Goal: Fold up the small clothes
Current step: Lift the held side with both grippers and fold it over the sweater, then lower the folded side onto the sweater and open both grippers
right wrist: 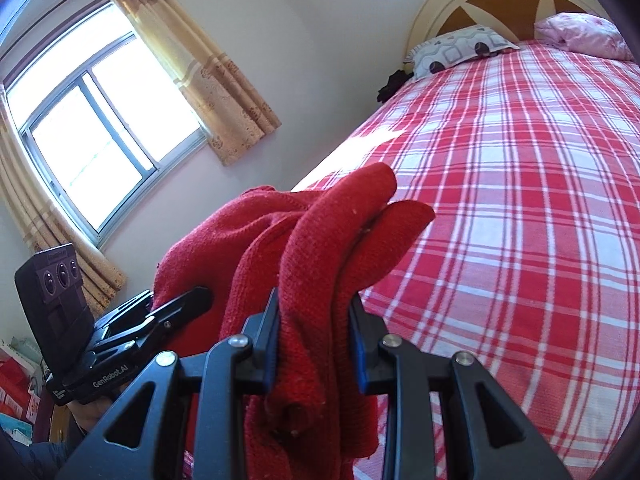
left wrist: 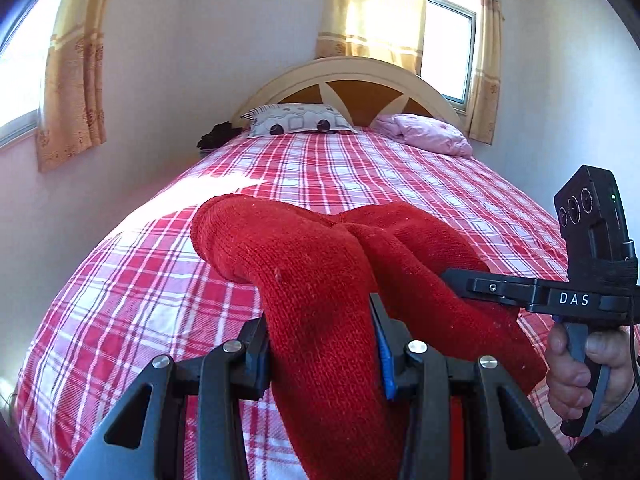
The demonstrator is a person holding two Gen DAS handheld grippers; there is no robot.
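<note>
Both grippers clamp the red knitted garment (left wrist: 320, 280) above the checked bed (left wrist: 360, 168): left gripper (left wrist: 320, 344) on one bunched fold, right gripper (right wrist: 314, 340) on another. Its lower part runs out of frame, so its shape stays unclear.

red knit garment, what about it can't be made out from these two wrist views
- Left wrist view: the red knit garment runs off the bottom edge behind the left gripper, so its lower end and its kind stay unknown.
- Right wrist view: the right gripper and bunched folds hide its shape.
- Both views: whether it touches the bed is hidden.
</note>
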